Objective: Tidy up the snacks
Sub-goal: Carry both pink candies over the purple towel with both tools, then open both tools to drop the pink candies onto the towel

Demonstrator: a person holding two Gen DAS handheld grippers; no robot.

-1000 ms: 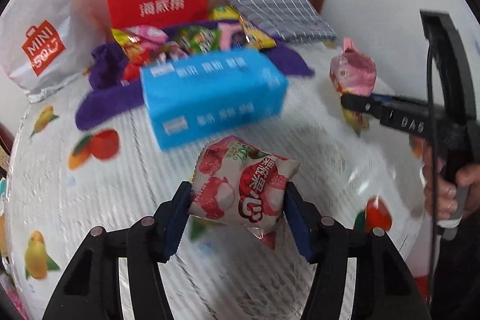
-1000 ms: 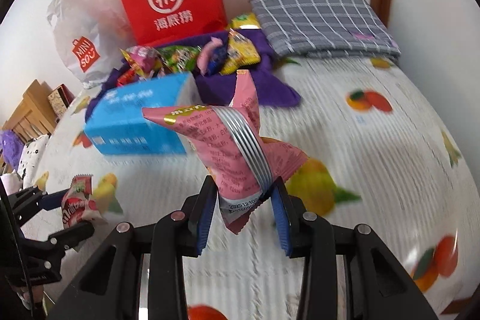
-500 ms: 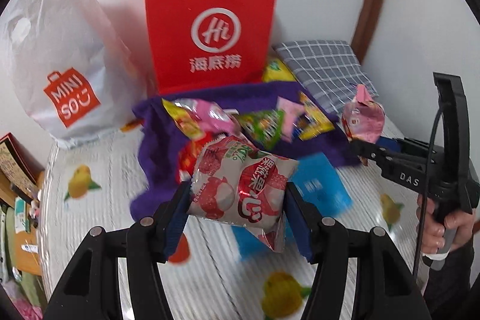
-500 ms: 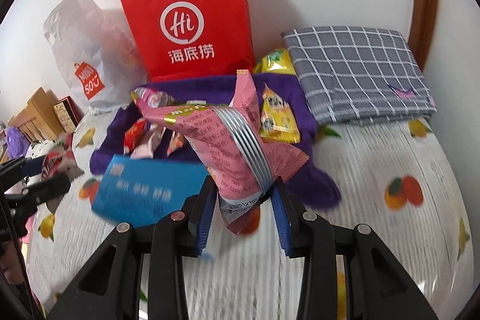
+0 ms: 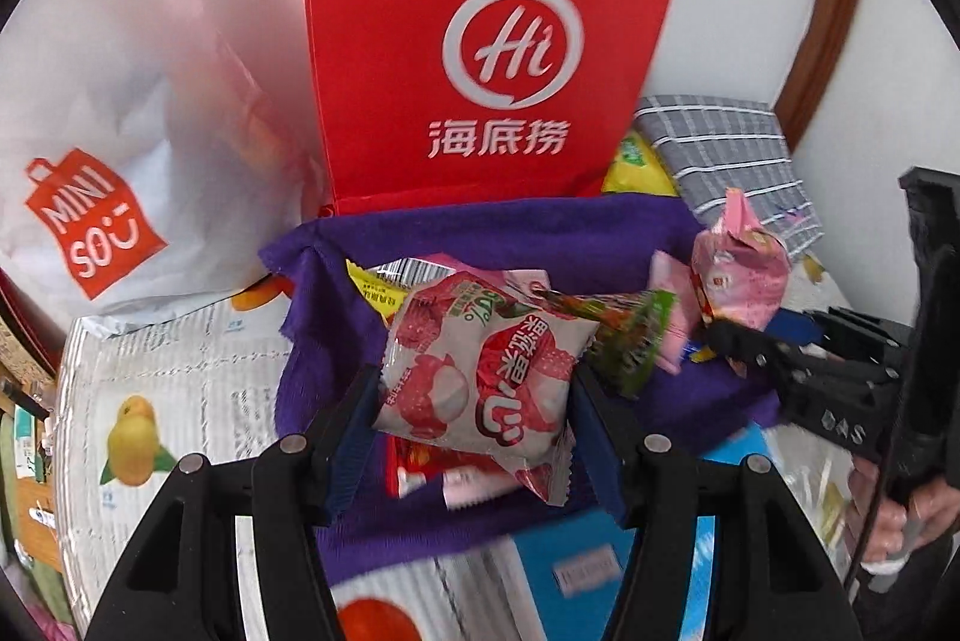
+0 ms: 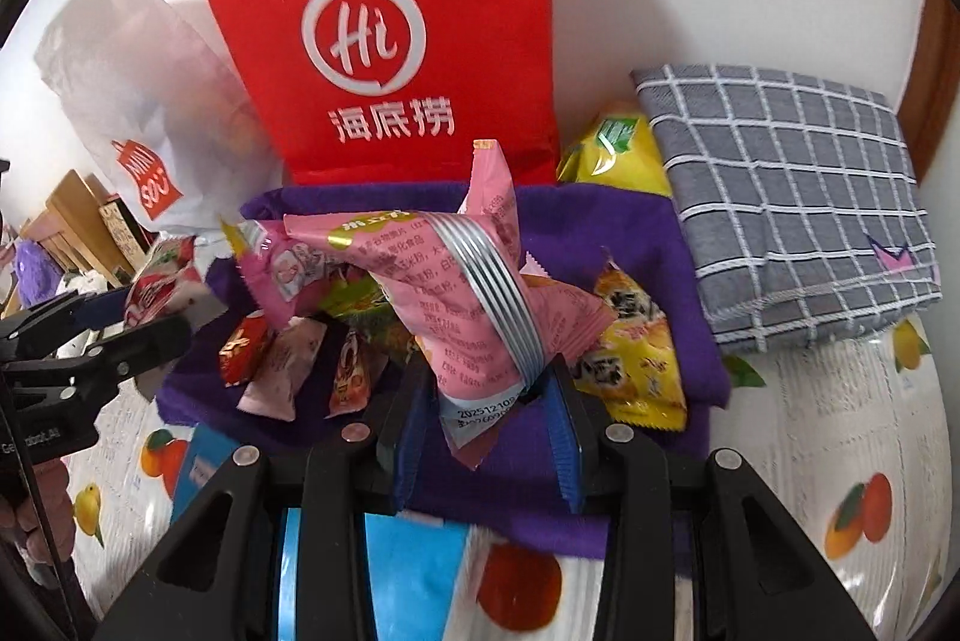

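Left fingers (image 5: 474, 401) clamp lychee packet (image 5: 480, 371); right fingers (image 6: 489, 431) pinch pink packet (image 6: 456, 293); blue box (image 6: 414, 575) mostly hidden.

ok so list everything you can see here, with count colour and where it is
paper bag: 1, red, against wall
plastic bag: 1, white, left of it
cloth: 1, purple, on bedspread
loose snacks: several, mixed, on cloth
folded towel: 1, grey check, right
blue pack: 1, near edge
lychee packet: 1, red-white, in left gripper
pink packet: 1, in right gripper
hand: 1, holding right gripper
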